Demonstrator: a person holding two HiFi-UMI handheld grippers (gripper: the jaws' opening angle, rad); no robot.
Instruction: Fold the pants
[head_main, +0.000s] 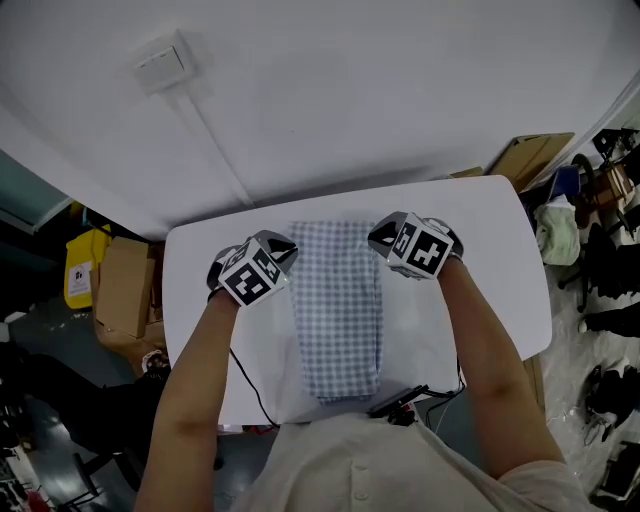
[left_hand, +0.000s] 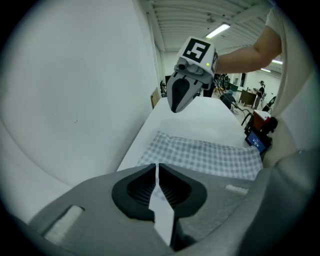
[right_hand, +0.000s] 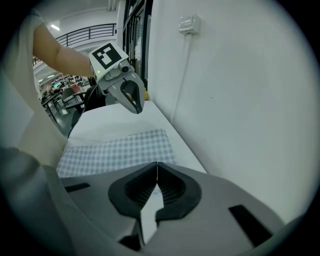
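Observation:
The blue-and-white checked pants (head_main: 340, 310) lie folded into a long narrow strip down the middle of the white table (head_main: 480, 220). My left gripper (head_main: 283, 244) hovers over the strip's far left corner, and my right gripper (head_main: 385, 236) over its far right corner. Both are shut with nothing between the jaws. In the left gripper view my own jaws (left_hand: 156, 165) meet above the pants (left_hand: 205, 155), and the right gripper (left_hand: 175, 110) hangs beyond them. The right gripper view shows its closed jaws (right_hand: 157, 164) over the cloth (right_hand: 115, 150), with the left gripper (right_hand: 136, 108) opposite.
A white wall with a socket (head_main: 160, 68) rises just behind the table's far edge. A black device with cables (head_main: 400, 405) sits at the near edge by my body. A cardboard box (head_main: 122, 285) and a yellow container (head_main: 80, 265) stand on the floor to the left.

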